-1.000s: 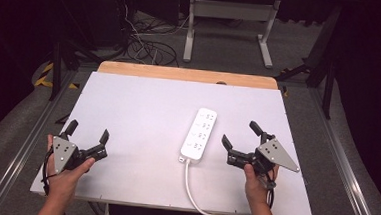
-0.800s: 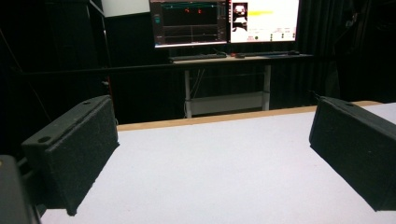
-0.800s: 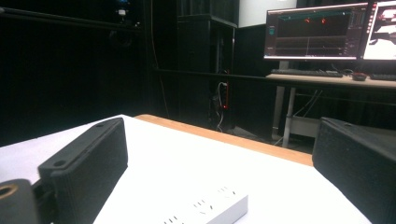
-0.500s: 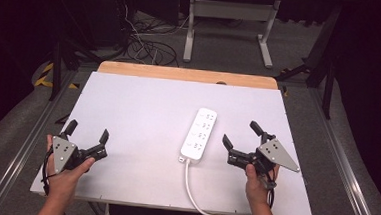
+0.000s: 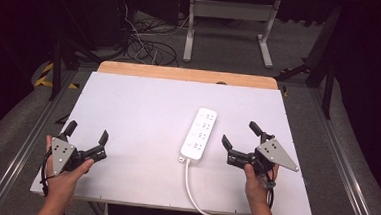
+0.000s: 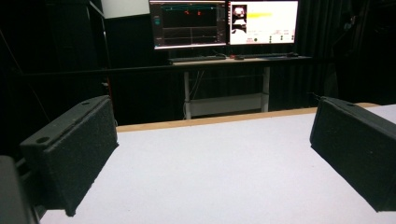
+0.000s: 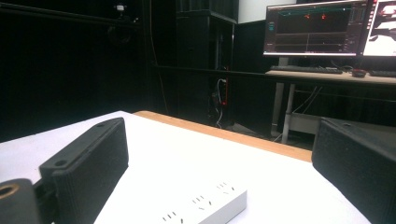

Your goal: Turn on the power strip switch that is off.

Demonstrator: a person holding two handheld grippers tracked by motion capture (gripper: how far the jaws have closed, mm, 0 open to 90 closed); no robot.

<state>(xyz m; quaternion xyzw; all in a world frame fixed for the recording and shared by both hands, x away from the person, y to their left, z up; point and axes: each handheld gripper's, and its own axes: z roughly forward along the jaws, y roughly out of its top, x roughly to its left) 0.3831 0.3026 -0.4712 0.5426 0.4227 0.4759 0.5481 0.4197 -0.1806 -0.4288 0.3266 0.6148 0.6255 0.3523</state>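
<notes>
A white power strip (image 5: 199,133) lies lengthwise right of the table's middle, its white cable (image 5: 193,188) curling off the near edge. My right gripper (image 5: 240,134) is held open just right of the strip, nothing between its jaws. The right gripper view catches the strip's (image 7: 205,207) socket end low between the two black jaws. My left gripper (image 5: 86,133) is open near the table's front left corner, far from the strip. Its own view (image 6: 212,154) looks across bare white table between wide-apart jaws.
The white table top (image 5: 143,114) has a wooden strip (image 5: 185,74) along its far edge. Beyond it stand a desk with lit monitors (image 6: 224,21), desk legs (image 5: 228,29) and tangled floor cables (image 5: 147,47). Metal rails (image 5: 345,162) run along both sides of the table.
</notes>
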